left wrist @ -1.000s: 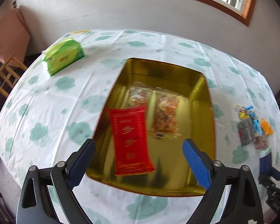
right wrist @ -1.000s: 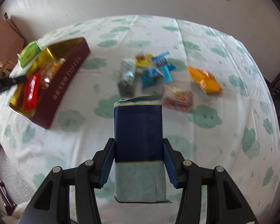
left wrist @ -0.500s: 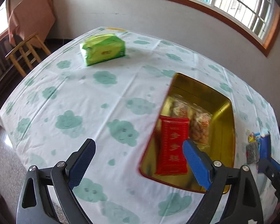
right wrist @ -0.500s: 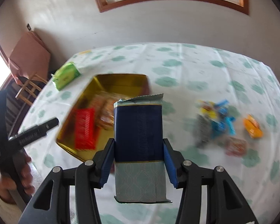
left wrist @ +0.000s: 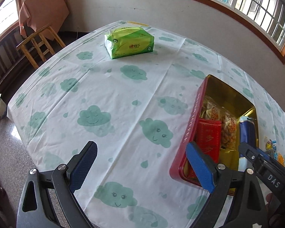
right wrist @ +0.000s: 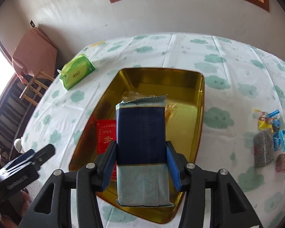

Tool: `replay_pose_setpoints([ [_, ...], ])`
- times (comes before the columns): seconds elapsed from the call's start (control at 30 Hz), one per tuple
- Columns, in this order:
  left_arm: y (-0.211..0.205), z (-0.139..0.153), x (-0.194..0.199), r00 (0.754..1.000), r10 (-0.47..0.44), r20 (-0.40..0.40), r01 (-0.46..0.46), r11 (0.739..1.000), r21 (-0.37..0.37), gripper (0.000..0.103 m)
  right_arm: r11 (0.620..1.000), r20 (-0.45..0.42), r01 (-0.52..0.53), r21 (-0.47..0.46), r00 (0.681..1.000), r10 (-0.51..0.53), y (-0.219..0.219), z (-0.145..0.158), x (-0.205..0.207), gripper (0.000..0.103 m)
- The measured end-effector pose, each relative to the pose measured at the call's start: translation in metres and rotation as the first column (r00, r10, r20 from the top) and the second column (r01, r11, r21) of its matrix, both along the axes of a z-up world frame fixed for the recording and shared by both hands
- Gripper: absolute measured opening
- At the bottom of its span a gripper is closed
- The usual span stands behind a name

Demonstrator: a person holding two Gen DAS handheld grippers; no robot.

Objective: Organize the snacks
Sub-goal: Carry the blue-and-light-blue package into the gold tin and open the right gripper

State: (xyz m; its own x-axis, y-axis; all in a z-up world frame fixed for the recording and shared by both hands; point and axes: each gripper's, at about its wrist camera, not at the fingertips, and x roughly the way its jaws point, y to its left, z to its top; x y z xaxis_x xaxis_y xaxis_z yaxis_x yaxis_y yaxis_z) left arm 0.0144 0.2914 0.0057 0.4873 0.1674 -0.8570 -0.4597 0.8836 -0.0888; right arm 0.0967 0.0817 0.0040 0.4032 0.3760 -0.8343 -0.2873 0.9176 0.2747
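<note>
Between the pads of the right gripper point(right wrist: 141, 166) a navy and pale-blue snack packet point(right wrist: 141, 133) is clamped by its long sides, its torn top edge pointing away from the fingers and its pale end reaching back past the pads. Directly beneath and beyond the fingertips lies the gold-lined tin point(right wrist: 198, 102), so the packet is held over the open box. To the left of the held packet, inside the tin, a red packet point(right wrist: 105, 135) is seen; a clear-wrapped snack point(left wrist: 229, 131) lies beside it.

For a clean placement, the packet is best lowered flat into the bare gold floor on the right side of the tin, kept parallel to the red packet and clear of the rim, and released only once it is supported.

The left gripper point(left wrist: 141, 166) is spread wide with nothing between its pads, over bare tablecloth point(left wrist: 114, 87), the tin just to its right. The loose snacks point(right wrist: 267, 138) remain well to the right of the right fingers.
</note>
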Motion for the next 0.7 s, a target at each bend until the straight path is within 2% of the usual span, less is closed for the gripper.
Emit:
replay_pose_setpoints([
  [0.33, 0.005, -0.003, -0.002, 1.000, 0.001, -0.008, -0.001, 1.000, 0.011, 0.093, 0.999, -0.042, 0.015, -0.038, 0.999, -0.016, 0.013, -0.028, 0.006, 0.050],
  [0.47, 0.005, -0.003, -0.002, 1.000, 0.001, -0.011, -0.001, 1.000, 0.012, 0.093, 0.997, -0.035, 0.013, -0.076, 0.999, -0.016, 0.015, -0.032, 0.006, 0.051],
  [0.7, 0.002, -0.003, 0.000, 1.000, -0.008, -0.015, 0.008, 1.000, 0.013, 0.093, 0.996, -0.029, 0.000, -0.089, 1.000, -0.003, 0.016, -0.032, 0.004, 0.051],
])
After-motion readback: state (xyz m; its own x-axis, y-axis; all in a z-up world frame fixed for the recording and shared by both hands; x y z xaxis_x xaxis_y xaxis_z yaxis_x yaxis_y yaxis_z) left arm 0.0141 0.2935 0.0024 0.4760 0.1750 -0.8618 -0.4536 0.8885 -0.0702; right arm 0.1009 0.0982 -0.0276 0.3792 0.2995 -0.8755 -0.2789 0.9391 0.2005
